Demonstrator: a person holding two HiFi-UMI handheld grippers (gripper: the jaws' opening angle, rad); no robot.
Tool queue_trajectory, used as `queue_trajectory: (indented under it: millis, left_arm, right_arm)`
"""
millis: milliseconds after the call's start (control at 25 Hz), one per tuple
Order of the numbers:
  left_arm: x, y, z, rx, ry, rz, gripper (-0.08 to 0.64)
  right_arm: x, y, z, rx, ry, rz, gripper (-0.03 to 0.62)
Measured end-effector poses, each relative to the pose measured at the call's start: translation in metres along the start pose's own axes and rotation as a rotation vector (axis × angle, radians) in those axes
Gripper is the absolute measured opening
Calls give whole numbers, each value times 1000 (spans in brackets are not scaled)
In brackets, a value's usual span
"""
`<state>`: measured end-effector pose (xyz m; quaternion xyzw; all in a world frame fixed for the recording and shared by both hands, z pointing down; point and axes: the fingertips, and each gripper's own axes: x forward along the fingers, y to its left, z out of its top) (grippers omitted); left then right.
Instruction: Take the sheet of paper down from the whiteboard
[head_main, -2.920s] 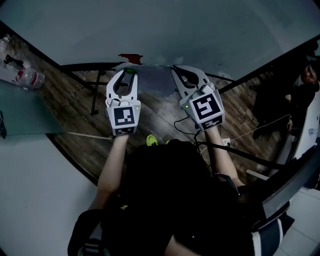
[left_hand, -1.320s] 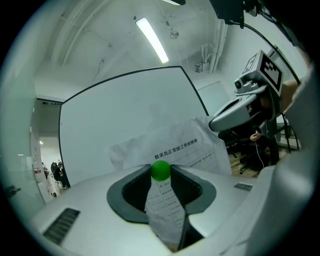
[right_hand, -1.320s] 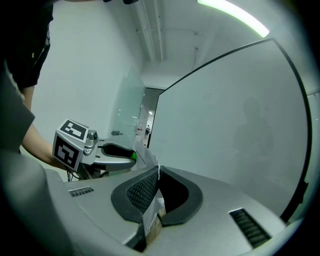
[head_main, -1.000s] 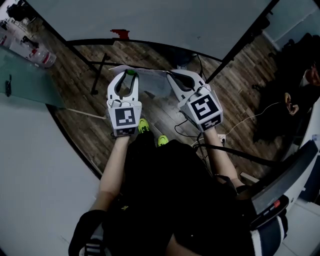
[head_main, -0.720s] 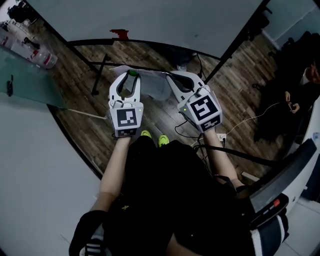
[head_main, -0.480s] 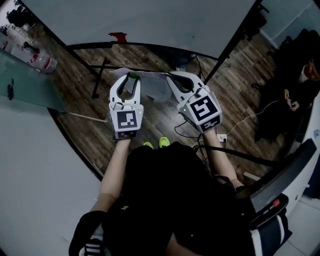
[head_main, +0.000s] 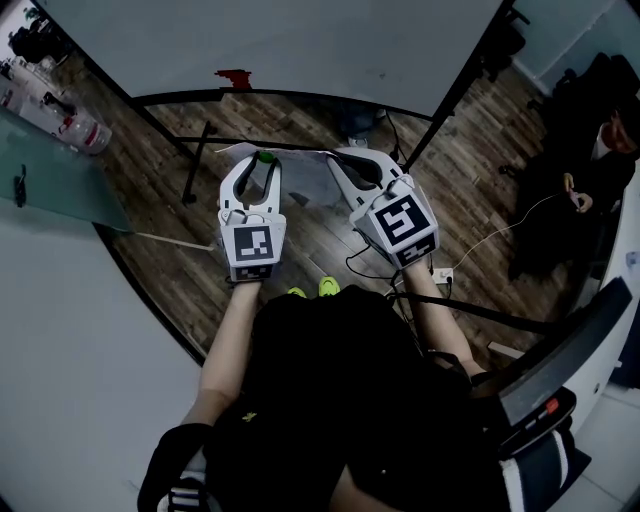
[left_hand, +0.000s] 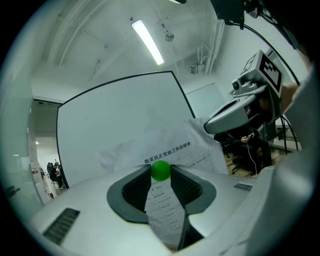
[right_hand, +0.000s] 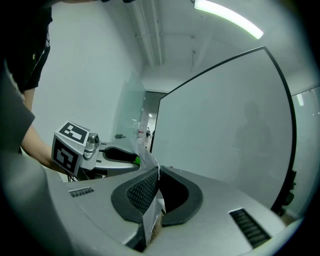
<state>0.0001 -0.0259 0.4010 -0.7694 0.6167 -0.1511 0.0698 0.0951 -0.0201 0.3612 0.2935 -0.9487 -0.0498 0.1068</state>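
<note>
- Now, the left gripper (left_hand: 161, 174) has its jaws clamped on a green ball (left_hand: 160, 170) over the paper (left_hand: 175, 150); the ball may slip out.
- The right gripper (right_hand: 156, 176) has its jaws pinching the paper's edge; tugging may tear it.

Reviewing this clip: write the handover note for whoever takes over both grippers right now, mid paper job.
Left gripper: shut on a small green round magnet at its jaw tips; the white printed sheet of paper runs between the jaws under it.
Right gripper: shut on the sheet's other edge.
Things: the sheet spans the two grippers, in front of the large white whiteboard.
Done: the sheet looks clear of the board.
To do: check that it is free, then set the sheet and magnet down; no obvious spot shows in these views.
</note>
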Motion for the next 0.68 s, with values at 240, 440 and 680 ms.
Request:
queue_trajectory:
  millis: [240, 440, 680]
  left_arm:
    - [1, -4, -1, 1, -3, -13, 149]
    - [-1, -4, 2, 7, -9, -18, 149]
    - [-1, -6, 6, 6, -10, -25, 149]
  right_arm:
    - [-2, 0, -3, 1, 4, -6, 18]
    - [-3, 1, 0, -2, 3, -8, 18]
    - [-4, 0, 2, -2, 6, -9, 18]
